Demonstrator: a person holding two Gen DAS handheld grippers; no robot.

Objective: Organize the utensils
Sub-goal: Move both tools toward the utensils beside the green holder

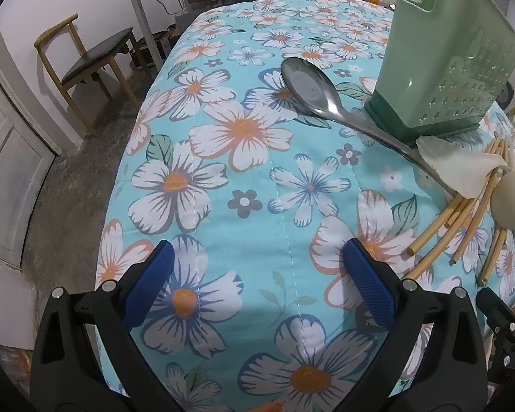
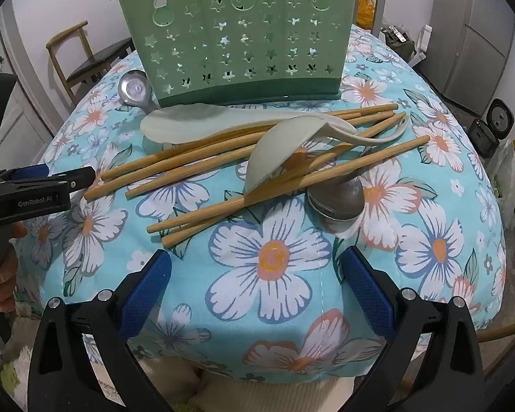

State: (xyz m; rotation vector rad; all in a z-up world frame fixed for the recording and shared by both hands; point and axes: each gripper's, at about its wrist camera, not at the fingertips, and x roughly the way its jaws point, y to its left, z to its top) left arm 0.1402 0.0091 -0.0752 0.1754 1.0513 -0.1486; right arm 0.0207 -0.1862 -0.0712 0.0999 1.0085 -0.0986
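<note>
- Left gripper [image 1: 257,261]: black plastic frame, blue ribbed pads, jaws spread wide with nothing between them; hovers over bare quilted cloth
- Right gripper [image 2: 255,267]: same build, jaws likewise spread and empty, just short of the utensil pile
- Tablecloth [image 1: 223,171]: light blue quilted fabric, stitched seams, large white and orange flower print
- Bamboo chopsticks [image 2: 195,161]: loose heap of tan round sticks, crossed and fanned, lying in front of the holder
- White rice paddle [image 2: 189,120]: flat, matte plastic, resting on top of the chopsticks
- Pale spoon [image 2: 278,151]: deep curved bowl, tipped on its side over the sticks
- Small metal spoon [image 2: 336,202]: dull steel, bowl face down, at the near right edge of the pile
- Steel ladle [image 1: 309,86]: shiny oval bowl facing up, long handle running under the white paddle, left of the holder
- Utensil holder [image 2: 237,34]: green plastic, star-shaped cut-outs, darker green base, upright behind the pile
- Wooden chair [image 1: 86,65]: dark padded seat, on the floor beyond the table
</note>
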